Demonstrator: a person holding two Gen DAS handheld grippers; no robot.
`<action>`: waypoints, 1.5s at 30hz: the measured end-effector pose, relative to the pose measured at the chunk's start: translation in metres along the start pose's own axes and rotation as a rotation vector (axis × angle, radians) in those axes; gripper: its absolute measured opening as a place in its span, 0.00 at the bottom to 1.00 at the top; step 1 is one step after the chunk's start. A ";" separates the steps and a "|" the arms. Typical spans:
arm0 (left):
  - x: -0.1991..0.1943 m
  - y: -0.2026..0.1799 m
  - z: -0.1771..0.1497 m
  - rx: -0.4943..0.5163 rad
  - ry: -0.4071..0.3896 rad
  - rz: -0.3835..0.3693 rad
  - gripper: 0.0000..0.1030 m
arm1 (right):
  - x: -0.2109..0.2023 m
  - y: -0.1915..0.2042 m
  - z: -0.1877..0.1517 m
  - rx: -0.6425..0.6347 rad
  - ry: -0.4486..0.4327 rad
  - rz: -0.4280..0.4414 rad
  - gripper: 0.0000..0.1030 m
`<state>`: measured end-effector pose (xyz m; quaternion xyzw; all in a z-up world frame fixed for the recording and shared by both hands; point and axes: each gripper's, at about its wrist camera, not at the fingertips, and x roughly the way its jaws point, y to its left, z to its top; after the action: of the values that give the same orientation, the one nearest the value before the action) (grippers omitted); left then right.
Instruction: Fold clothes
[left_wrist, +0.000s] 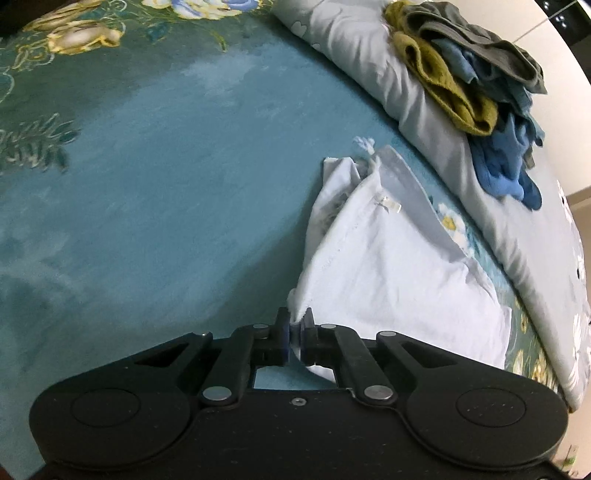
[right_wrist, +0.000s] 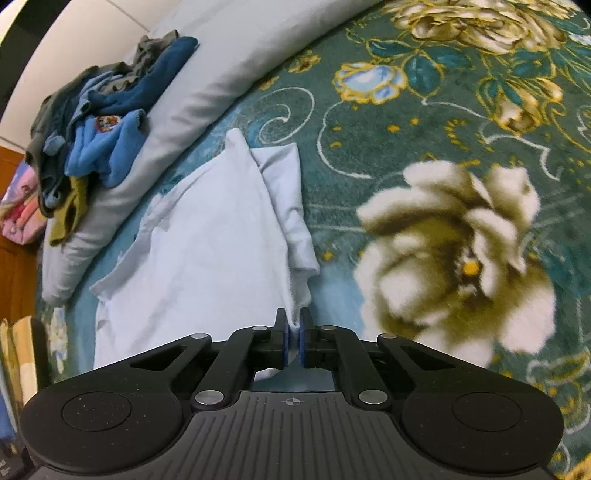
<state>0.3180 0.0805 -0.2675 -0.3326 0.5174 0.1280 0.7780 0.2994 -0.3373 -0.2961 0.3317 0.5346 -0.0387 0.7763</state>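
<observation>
While the left gripper (left_wrist: 295, 328) tilts steeply down over the teal flowered blanket (left_wrist: 155, 192), its jaws are pinched tight on one near corner of a pale white garment (left_wrist: 399, 273), which spreads away to its right. That cloth lies partly folded on the blanket, just beside a long grey pillow (left_wrist: 369, 55) that carries a heap of olive, blue and grey clothes (left_wrist: 480, 81). Further right, the right gripper (right_wrist: 293, 328) points down at much the same slant, jaws closed hard on the garment's other near corner, the fabric bunched into a ridge between the pads. A big cream flower (right_wrist: 454, 258) is printed on the blanket to its right.
</observation>
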 end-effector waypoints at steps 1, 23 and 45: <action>-0.004 0.002 -0.001 0.003 0.002 0.001 0.03 | -0.003 -0.003 -0.005 0.003 0.002 -0.001 0.03; -0.063 0.060 -0.044 0.210 0.023 0.085 0.25 | -0.052 -0.040 -0.066 -0.099 -0.010 -0.096 0.08; 0.079 -0.114 0.036 0.733 0.068 0.060 0.55 | 0.051 0.072 0.045 -0.455 0.032 -0.033 0.28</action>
<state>0.4398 0.0073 -0.2853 -0.0204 0.5639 -0.0541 0.8238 0.3873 -0.2918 -0.2967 0.1397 0.5472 0.0755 0.8218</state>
